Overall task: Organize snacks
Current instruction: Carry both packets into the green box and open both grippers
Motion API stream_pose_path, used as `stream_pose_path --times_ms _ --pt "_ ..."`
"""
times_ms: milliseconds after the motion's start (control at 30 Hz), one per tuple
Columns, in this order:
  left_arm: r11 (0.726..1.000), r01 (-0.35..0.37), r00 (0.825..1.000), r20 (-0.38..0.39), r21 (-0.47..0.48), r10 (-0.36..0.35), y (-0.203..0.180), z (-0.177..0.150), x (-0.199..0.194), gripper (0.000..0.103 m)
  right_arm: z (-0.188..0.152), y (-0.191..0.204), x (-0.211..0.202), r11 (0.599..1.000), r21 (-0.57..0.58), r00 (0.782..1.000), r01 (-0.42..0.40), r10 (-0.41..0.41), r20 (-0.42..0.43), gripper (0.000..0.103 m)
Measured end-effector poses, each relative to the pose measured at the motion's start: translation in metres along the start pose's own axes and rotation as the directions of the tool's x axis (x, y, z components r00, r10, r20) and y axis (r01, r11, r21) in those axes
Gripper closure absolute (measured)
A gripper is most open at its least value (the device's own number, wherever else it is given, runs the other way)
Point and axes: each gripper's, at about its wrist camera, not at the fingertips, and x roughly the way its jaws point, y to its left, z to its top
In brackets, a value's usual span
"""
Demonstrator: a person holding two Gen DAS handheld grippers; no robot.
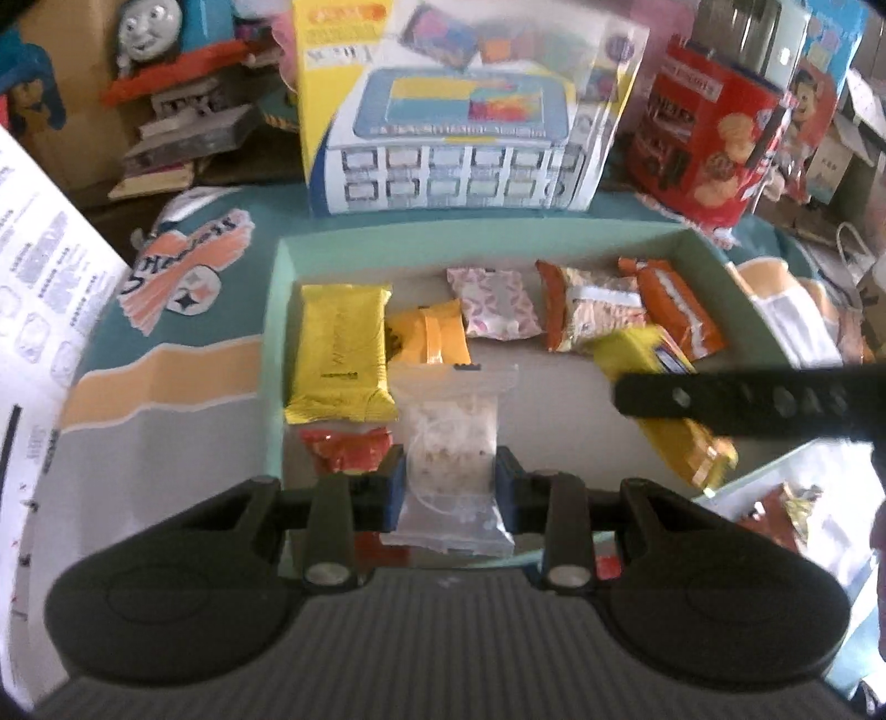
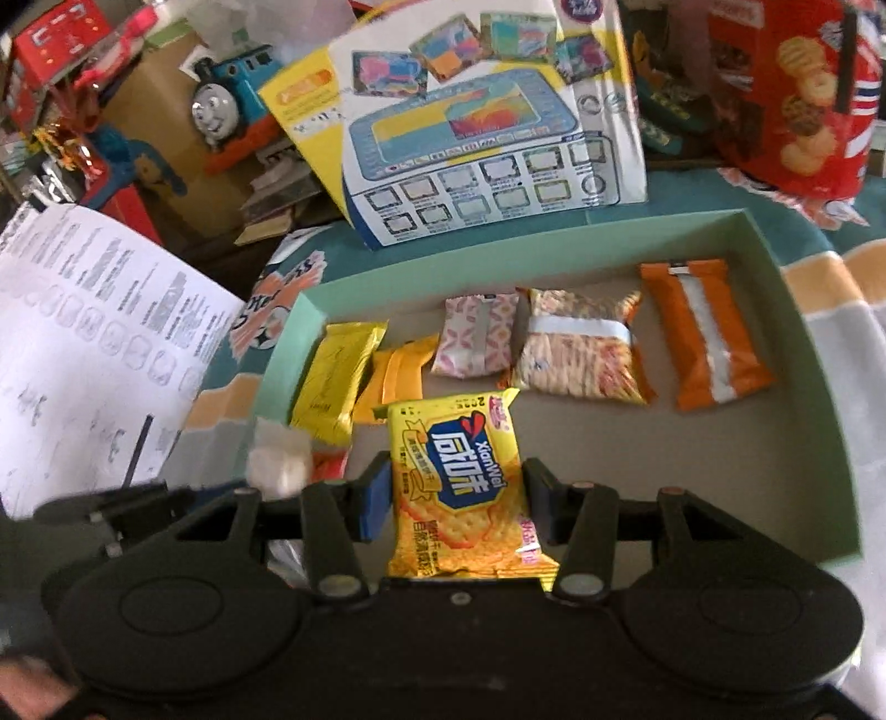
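Observation:
My left gripper [image 1: 449, 481] is shut on a clear snack packet [image 1: 451, 459], held over the near left part of the green tray [image 1: 271, 332]. My right gripper [image 2: 454, 498] is shut on a yellow cracker packet [image 2: 459, 487] above the tray's [image 2: 797, 343] front middle; the same cracker packet [image 1: 686, 448] shows at right in the left wrist view, under the right gripper's black finger [image 1: 720, 404]. Inside the tray, along the back, lie a yellow packet [image 1: 338, 349], a small orange packet [image 1: 432, 332], a pink patterned packet [image 1: 498, 304], a noodle-snack packet [image 1: 592, 310] and an orange packet [image 1: 675, 310]. A red packet [image 1: 346, 448] lies at the tray's near left.
A toy box [image 1: 454, 111] stands behind the tray, with a red biscuit bag [image 1: 703, 144] to its right and a blue toy train [image 1: 166, 50] to its left. A printed white sheet [image 1: 39, 288] rises at the left. A second tray holding packets [image 1: 786, 509] sits at the near right.

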Motion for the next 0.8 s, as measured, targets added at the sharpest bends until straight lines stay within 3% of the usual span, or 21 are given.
stream_pose_path --times_ms 200,233,267,300,333,367,433,600,800 --pt "1.0 -0.01 0.999 -0.039 0.003 0.01 0.002 0.005 0.032 0.07 0.02 0.003 0.04 1.0 -0.013 1.0 0.007 -0.008 -0.021 0.054" --pt "1.0 -0.018 0.999 -0.037 0.004 0.018 0.002 0.006 0.034 0.066 0.023 0.003 0.045 1.0 -0.015 1.0 0.001 -0.001 -0.021 0.052" --pt "1.0 -0.029 0.999 -0.033 0.008 0.029 0.002 0.006 0.034 0.058 0.026 0.003 0.048 1.0 -0.016 1.0 -0.006 0.005 -0.022 0.051" --pt "0.999 -0.046 0.998 -0.032 0.01 0.047 0.001 0.007 0.034 0.031 0.028 0.004 0.05 1.0 -0.02 1.0 0.0 0.0 -0.014 0.049" --pt "0.998 -0.067 0.997 -0.023 0.007 0.067 0.001 0.008 0.033 0.006 0.027 0.003 0.045 1.0 -0.026 1.0 0.0 0.0 -0.001 0.04" --pt "0.996 -0.093 0.996 -0.001 0.004 0.093 0.001 0.008 0.031 0.0 0.027 0.004 0.044 0.999 -0.032 1.0 0.002 -0.001 0.012 0.033" --pt "0.993 -0.116 0.993 0.024 0.005 0.115 0.001 0.007 0.027 0.0 0.025 0.002 0.036 1.0 -0.026 0.999 0.01 -0.009 0.045 0.01" --pt "0.994 -0.11 0.994 0.001 -0.014 0.11 0.003 0.004 0.02 0.0 0.017 -0.004 0.016 1.0 -0.025 0.995 0.01 -0.007 0.098 0.0" --pt "0.994 -0.112 0.994 0.011 -0.012 0.112 -0.003 -0.008 -0.005 0.0 -0.001 -0.01 -0.013 1.0 -0.011 0.995 0.005 -0.004 0.103 0.0"
